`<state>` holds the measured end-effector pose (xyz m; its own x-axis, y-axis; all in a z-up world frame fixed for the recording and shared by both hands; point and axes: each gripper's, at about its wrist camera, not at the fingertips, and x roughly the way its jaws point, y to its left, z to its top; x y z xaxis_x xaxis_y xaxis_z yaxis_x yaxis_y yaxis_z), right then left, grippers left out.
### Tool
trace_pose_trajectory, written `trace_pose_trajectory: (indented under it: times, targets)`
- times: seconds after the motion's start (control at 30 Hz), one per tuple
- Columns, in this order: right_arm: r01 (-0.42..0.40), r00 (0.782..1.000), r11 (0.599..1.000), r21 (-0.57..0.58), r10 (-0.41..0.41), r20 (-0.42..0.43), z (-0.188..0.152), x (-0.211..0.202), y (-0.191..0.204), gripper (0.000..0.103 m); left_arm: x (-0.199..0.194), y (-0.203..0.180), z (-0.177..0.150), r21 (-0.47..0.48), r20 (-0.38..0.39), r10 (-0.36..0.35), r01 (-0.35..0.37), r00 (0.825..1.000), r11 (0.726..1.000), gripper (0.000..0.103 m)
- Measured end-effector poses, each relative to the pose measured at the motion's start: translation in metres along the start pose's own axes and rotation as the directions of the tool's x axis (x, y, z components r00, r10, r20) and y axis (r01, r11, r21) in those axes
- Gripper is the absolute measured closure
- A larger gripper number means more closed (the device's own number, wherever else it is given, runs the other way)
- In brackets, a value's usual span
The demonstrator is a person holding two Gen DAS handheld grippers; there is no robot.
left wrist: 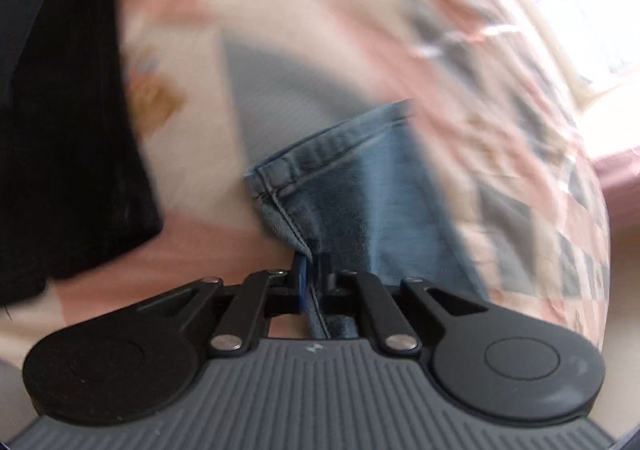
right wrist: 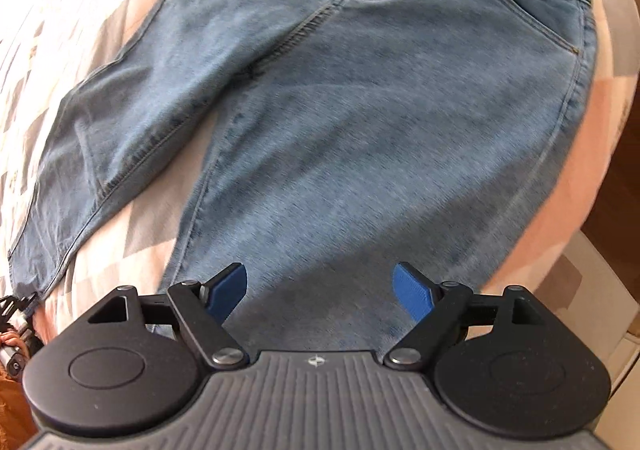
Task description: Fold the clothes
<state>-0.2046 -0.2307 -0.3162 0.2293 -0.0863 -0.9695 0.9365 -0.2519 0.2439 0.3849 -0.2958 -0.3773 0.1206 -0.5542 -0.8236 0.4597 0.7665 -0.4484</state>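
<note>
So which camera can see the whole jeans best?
The right wrist camera. It shows the jeans spread flat on the bedspread, both legs and the waist. The left wrist camera shows only one blurry hem corner, pinched in the left gripper.

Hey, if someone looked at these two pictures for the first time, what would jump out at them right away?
First, the blue jeans, spread flat with legs apart on the pink, grey and cream patchwork bedspread, filling the right wrist view. Next, the left hand-held gripper, shut on a hem corner of the denim, with a black garment lying at the left of that blurred view. The right hand-held gripper is open over one leg, its blue pads apart.
</note>
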Motion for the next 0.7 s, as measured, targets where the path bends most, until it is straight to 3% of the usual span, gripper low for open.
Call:
trace_pose_trajectory:
  times: [0.07, 0.17, 0.23, 0.3, 0.33, 0.43, 0.53, 0.6, 0.7]
  targets:
    - [0.002, 1.000, 1.000, 0.009, -0.002, -0.001, -0.003, -0.001, -0.002, 0.020, -0.033, -0.016, -0.005, 0.167, 0.109, -0.037, 0.019, 0.993, 0.986, 0.101]
    - [-0.005, 1.000, 1.000, 0.000, 0.005, 0.002, -0.006, -0.004, -0.001, 0.020, -0.065, -0.026, -0.016, 0.359, 0.220, -0.077, -0.007, 0.972, 0.933, 0.100]
    - [-0.007, 1.000, 1.000, -0.008, 0.007, 0.005, -0.007, -0.007, -0.002, 0.020, -0.044, -0.018, -0.030, 0.464, 0.196, 0.007, -0.099, 0.980, 0.880, 0.095]
    - [-0.008, 1.000, 1.000, -0.009, 0.008, 0.003, -0.009, -0.007, -0.004, 0.020, -0.002, -0.001, -0.042, 0.521, 0.081, 0.165, -0.183, 0.983, 0.834, 0.092]
    - [-0.008, 1.000, 1.000, -0.009, 0.008, 0.000, -0.009, -0.006, -0.006, 0.020, 0.006, 0.004, -0.048, 0.537, 0.066, 0.191, -0.196, 0.979, 0.821, 0.092]
    - [-0.001, 1.000, 1.000, -0.019, 0.001, 0.006, -0.007, -0.007, -0.013, 0.020, -0.015, -0.005, -0.051, 0.525, 0.130, 0.210, -0.247, 0.969, 0.814, 0.091]
    - [0.011, 0.998, 0.999, -0.033, -0.009, 0.055, 0.000, -0.017, -0.026, 0.020, -0.045, -0.001, -0.054, 0.542, 0.168, 0.263, -0.312, 0.950, 0.780, 0.083]
    - [0.028, 0.993, 0.999, -0.036, -0.024, 0.112, 0.008, -0.028, -0.039, 0.023, -0.075, 0.008, -0.065, 0.537, 0.152, 0.270, -0.309, 0.951, 0.785, 0.085]
    - [0.041, 0.980, 0.999, -0.021, -0.036, 0.194, 0.021, -0.043, -0.068, 0.023, -0.128, 0.037, -0.096, 0.440, 0.035, 0.244, -0.234, 0.969, 0.867, 0.081]
